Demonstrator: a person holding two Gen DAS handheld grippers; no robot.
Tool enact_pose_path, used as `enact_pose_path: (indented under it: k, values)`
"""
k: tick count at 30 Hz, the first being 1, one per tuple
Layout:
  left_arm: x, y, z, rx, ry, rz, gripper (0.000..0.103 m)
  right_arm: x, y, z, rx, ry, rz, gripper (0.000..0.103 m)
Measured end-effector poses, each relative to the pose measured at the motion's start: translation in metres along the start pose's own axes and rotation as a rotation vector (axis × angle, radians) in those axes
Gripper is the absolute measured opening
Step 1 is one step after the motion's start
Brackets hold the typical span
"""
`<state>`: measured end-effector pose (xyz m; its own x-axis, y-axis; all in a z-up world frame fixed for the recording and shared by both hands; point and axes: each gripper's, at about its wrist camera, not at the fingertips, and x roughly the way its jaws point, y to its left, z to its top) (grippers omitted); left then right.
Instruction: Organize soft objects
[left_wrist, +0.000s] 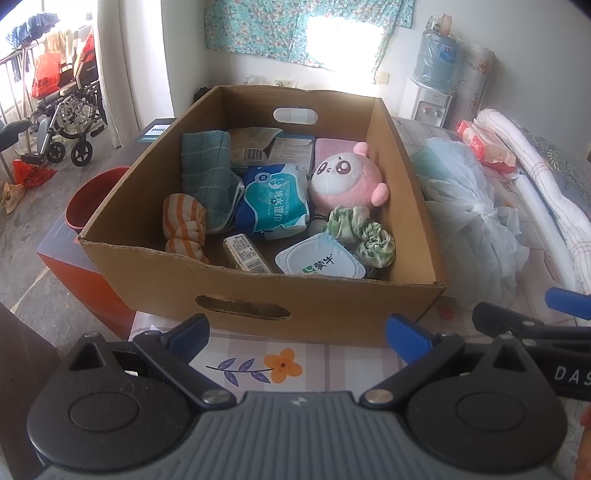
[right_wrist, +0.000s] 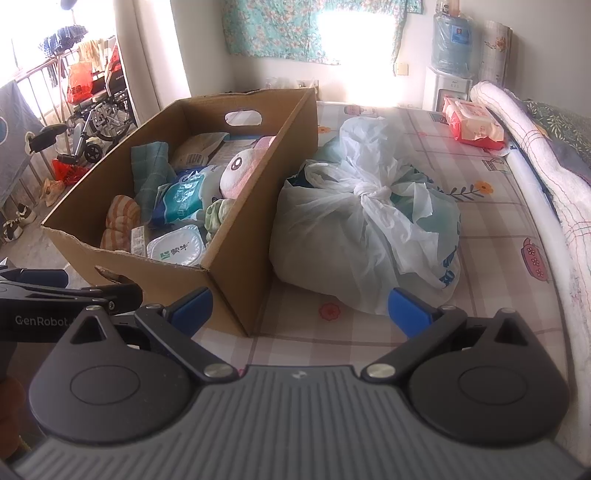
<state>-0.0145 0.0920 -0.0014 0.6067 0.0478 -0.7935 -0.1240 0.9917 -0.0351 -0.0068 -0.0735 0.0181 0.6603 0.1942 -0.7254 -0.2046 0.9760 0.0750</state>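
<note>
An open cardboard box (left_wrist: 258, 295) (right_wrist: 236, 280) stands on the patterned bed sheet. Inside lie a pink plush toy (left_wrist: 347, 177) (right_wrist: 240, 173), a teal towel (left_wrist: 207, 173), an orange striped cloth (left_wrist: 184, 229), a green scrunchie (left_wrist: 362, 232), a wet-wipes pack (left_wrist: 273, 203) and a yoghurt cup (left_wrist: 319, 262). My left gripper (left_wrist: 297, 334) stands open just in front of the box's near wall. Open too, my right gripper (right_wrist: 299, 308) hovers near the box's right corner, facing a knotted plastic bag (right_wrist: 369, 229) (left_wrist: 469, 221).
A red tissue pack (right_wrist: 472, 123) and a rolled white quilt (right_wrist: 532, 155) lie along the bed's right side. A water dispenser (right_wrist: 448, 74) stands at the back wall. Left of the bed are an orange box (left_wrist: 81, 273), a red bucket (left_wrist: 92, 195) and a wheelchair (left_wrist: 70, 110).
</note>
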Motion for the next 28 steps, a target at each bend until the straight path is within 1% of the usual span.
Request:
enact_pose_path:
  k: [28]
  values:
    - [0.0028, -0.0029, 0.0000, 0.010, 0.011, -0.006, 0.102, 0.0001, -0.0052, -0.0029, 0.007, 0.011, 0.000, 0.102]
